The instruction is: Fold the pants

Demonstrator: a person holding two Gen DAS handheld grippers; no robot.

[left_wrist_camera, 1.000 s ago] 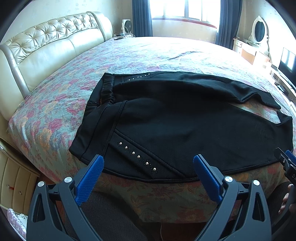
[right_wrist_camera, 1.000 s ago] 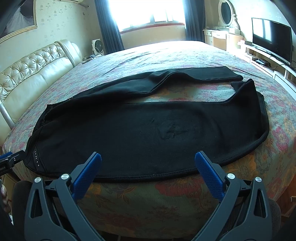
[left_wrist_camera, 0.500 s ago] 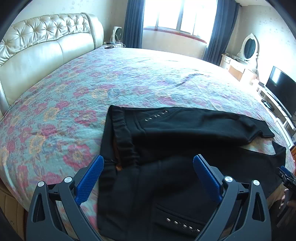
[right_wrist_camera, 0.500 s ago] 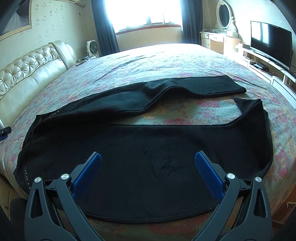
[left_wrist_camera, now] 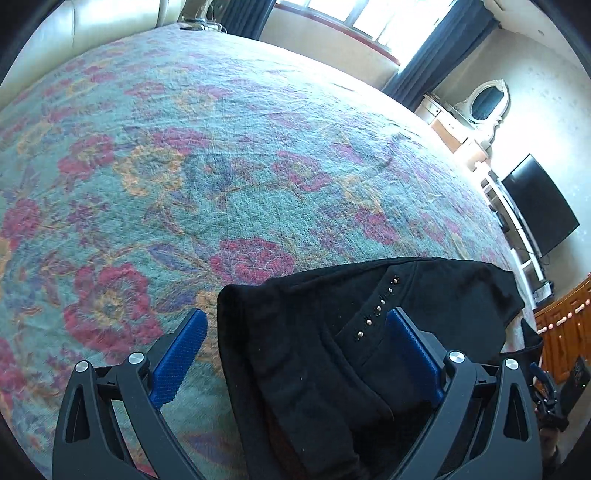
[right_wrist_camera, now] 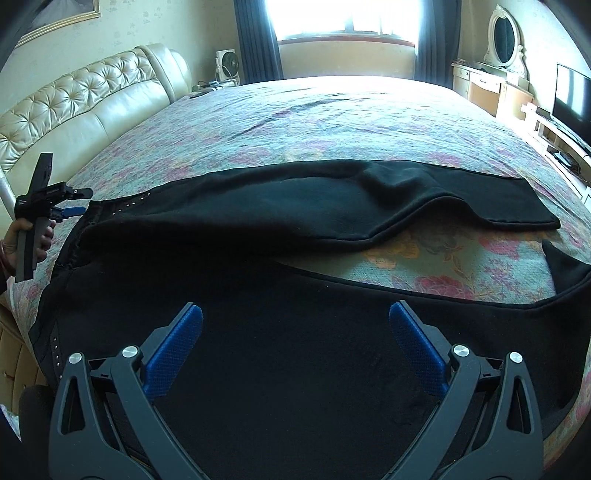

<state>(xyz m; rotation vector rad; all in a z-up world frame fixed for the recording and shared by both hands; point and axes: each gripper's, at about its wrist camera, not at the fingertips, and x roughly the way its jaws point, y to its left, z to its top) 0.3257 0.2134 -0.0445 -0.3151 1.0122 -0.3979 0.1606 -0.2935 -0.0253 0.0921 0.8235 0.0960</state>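
Here the left gripper hangs spread wide over the waistband end of the black pants, its two blue pads on either side of the bunched cloth, grasping nothing; whether the pads brush the fabric cannot be told from its own view. The right wrist view shows that same gripper from the side, held in a person's hand just at the waist edge of the pants, and from there its opening is too small to judge. The right gripper is likewise released, its fingers far apart above the near leg of the pants, with nothing between them. The pants lie flat on a bed covered with a floral spread of green, pink and orange; one leg stretches across the far side and the other along the near edge, with a wedge of bedspread showing between them. A row of small metal studs runs down the hip by the left gripper. Beyond the bed stands a cream tufted headboard, a bright window with dark curtains, a small fan, a dresser with an oval mirror, and a dark television on a low stand. Counted: two grippers, one pair of pants with two legs, one bed, one television, one mirror.
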